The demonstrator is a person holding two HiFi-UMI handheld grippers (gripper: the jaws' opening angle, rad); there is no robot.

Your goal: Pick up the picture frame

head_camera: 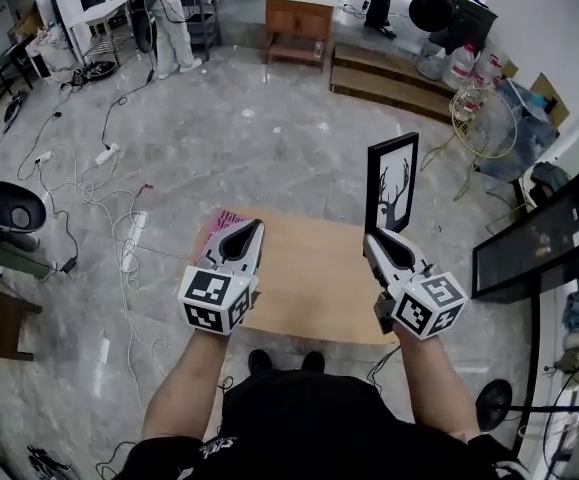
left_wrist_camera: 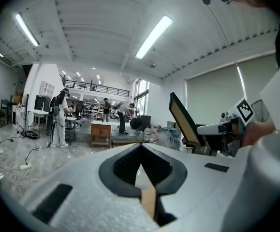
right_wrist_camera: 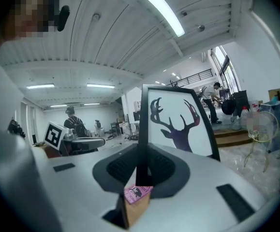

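Note:
The picture frame point(head_camera: 392, 183) is black, with a dark antlered deer head on white. It stands upright in the air above the far right corner of the small wooden table point(head_camera: 309, 278). My right gripper point(head_camera: 374, 236) is shut on the frame's lower left edge. In the right gripper view the frame point(right_wrist_camera: 178, 124) rises from between the jaws of the right gripper point(right_wrist_camera: 142, 151), its edge pinched by the pads. From the left gripper view I see the tan back of the frame point(left_wrist_camera: 183, 120). My left gripper point(head_camera: 249, 226) hovers over the table's left side, shut and holding nothing; in its own view the left gripper point(left_wrist_camera: 140, 146) has its jaws together.
A pink booklet point(head_camera: 221, 218) lies on the table's far left corner. Cables point(head_camera: 89, 188) trail over the marble floor at left. A black screen point(head_camera: 539, 238) leans at right. A wooden cabinet point(head_camera: 297, 18), steps point(head_camera: 389, 78) and standing people are at the back.

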